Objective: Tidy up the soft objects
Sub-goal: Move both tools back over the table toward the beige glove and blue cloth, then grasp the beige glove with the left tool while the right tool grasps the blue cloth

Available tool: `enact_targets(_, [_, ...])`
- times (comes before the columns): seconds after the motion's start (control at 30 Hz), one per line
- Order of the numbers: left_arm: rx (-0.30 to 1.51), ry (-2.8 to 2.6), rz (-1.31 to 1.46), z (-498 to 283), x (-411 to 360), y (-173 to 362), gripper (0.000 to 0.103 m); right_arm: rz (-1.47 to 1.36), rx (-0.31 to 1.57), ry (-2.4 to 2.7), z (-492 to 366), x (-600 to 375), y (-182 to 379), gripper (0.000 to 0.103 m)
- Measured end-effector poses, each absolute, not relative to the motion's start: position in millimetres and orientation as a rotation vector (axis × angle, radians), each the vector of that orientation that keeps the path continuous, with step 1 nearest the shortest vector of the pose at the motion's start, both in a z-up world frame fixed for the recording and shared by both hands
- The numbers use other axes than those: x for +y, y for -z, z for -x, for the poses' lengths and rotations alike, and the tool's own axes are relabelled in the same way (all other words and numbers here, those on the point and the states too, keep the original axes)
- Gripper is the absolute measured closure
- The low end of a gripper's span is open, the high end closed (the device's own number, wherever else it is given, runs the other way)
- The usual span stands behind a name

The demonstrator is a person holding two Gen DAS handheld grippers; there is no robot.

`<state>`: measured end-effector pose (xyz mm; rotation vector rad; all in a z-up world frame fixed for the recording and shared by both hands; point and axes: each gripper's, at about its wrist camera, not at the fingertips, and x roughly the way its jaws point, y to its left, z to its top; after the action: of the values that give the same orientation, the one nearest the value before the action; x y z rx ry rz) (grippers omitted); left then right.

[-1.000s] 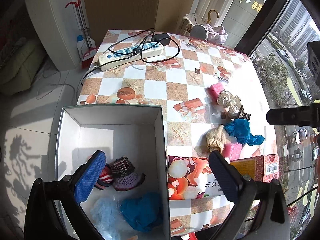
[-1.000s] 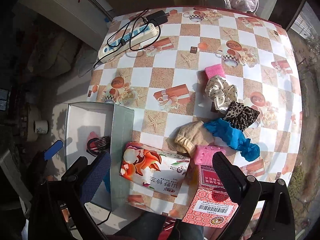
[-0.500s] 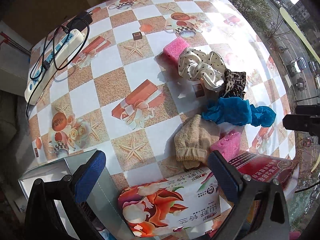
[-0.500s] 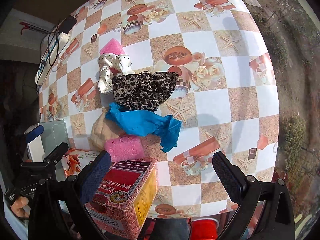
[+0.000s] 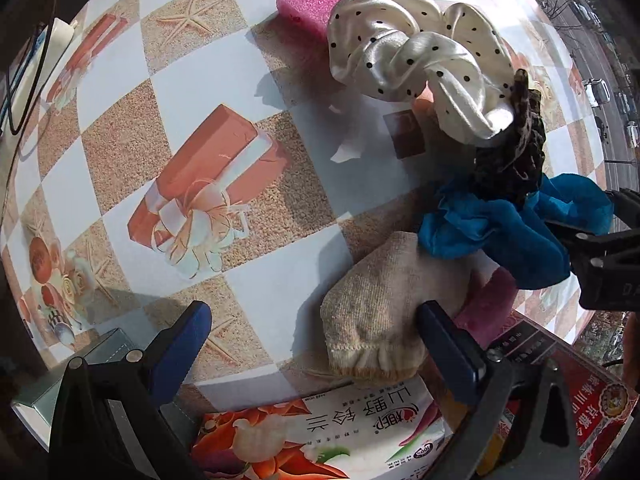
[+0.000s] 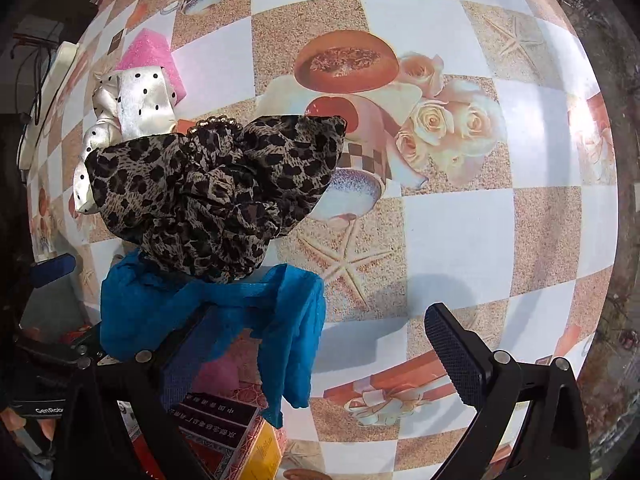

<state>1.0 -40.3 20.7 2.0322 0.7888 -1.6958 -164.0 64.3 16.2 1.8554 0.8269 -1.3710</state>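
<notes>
In the left wrist view my left gripper (image 5: 316,336) is open, low over the table, its right finger beside a beige knitted sock (image 5: 384,312). Behind the sock lie a blue cloth (image 5: 496,232), a leopard scrunchie (image 5: 516,160), a white polka-dot scrunchie (image 5: 416,64) and a pink sponge (image 5: 312,0). A second pink sponge (image 5: 488,304) lies right of the sock. In the right wrist view my right gripper (image 6: 320,348) is open, with the blue cloth (image 6: 224,308) draped over its left finger. The leopard scrunchie (image 6: 216,192) lies just beyond.
A tissue pack (image 5: 320,432) and a red carton (image 5: 580,404) lie at the near table edge. The grey box corner (image 5: 60,384) shows at the lower left. A power strip (image 5: 36,68) lies at the far left. The carton also shows in the right wrist view (image 6: 224,432).
Both grippers have dropped much closer to the table. The left gripper swung from over the box to the sock. The right gripper moved in on the blue cloth.
</notes>
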Motion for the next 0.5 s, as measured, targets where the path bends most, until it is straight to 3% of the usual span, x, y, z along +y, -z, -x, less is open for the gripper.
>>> enact_targets(0.2, [0.703, 1.687, -2.006, -5.3, -39.4, -14.3, 0.0, -1.849, 0.82, 1.422, 172.1, 76.1, -13.1, 0.001])
enact_targets(0.37, [0.515, 1.636, -1.942, -16.3, -56.8, -25.4, 0.0, -1.91, 0.803, 1.525, 207.7, 115.2, -14.9, 0.001])
enact_targets(0.5, [0.576, 1.601, -1.841, -36.2, -76.6, -45.5, 0.0, -1.969, 0.808, 1.616, 234.9, 155.0, -22.6, 0.001])
